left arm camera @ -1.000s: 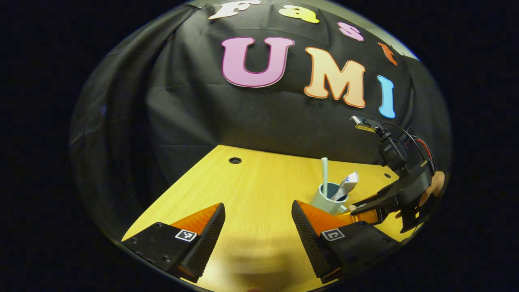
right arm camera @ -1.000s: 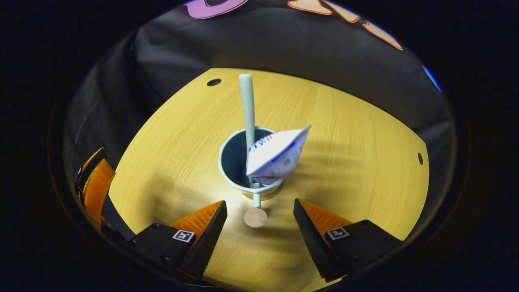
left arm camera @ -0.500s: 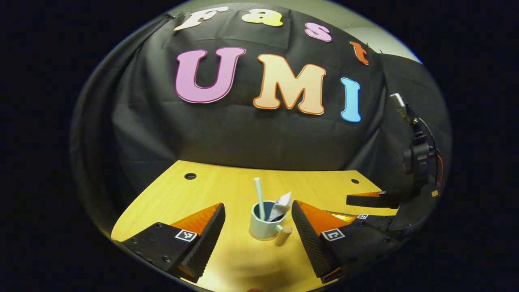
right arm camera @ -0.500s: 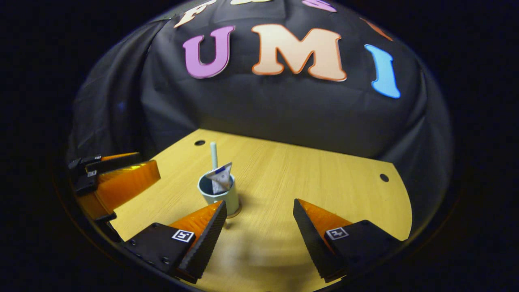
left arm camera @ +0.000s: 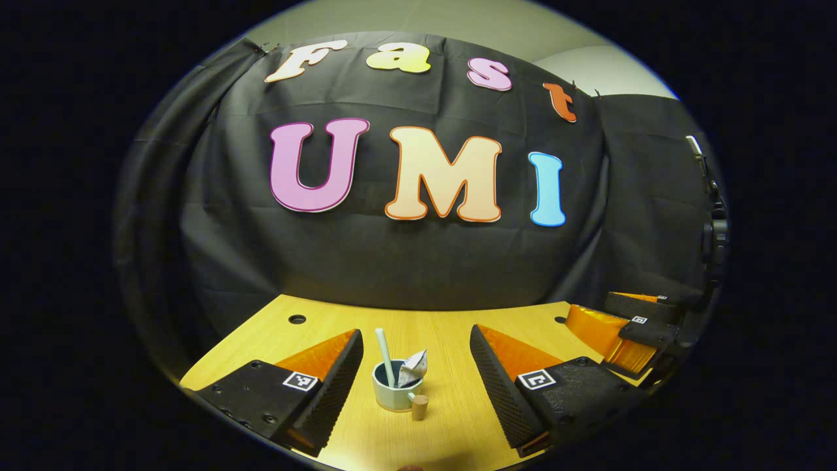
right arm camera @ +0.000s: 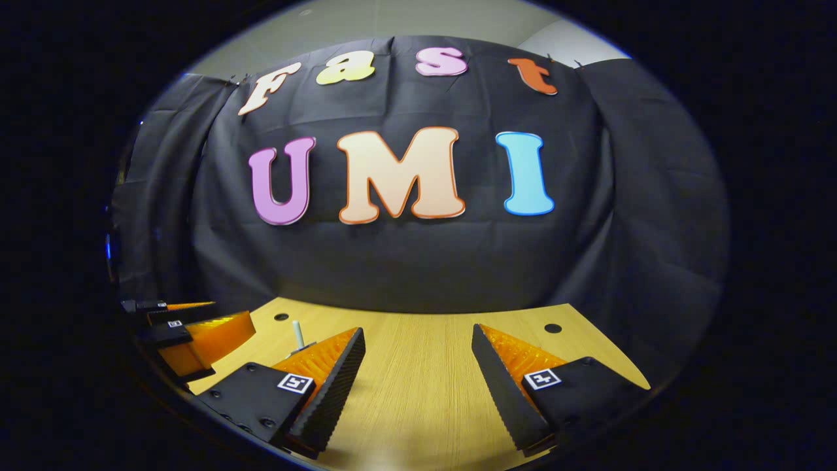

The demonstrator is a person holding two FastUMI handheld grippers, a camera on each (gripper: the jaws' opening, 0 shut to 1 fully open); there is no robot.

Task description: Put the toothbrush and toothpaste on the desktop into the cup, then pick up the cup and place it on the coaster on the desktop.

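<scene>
Both of my grippers, left (left arm camera: 416,366) and right (right arm camera: 418,366), are wide open and hold nothing. Between my left fingers, farther off on the desk (left arm camera: 451,327), stands the cup (left arm camera: 392,392) with the toothbrush (left arm camera: 384,348) and toothpaste (left arm camera: 413,366) inside.

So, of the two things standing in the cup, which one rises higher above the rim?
The toothbrush, the thin pale stick at the left of the cup; the crumpled toothpaste tube beside it stays lower.
</scene>
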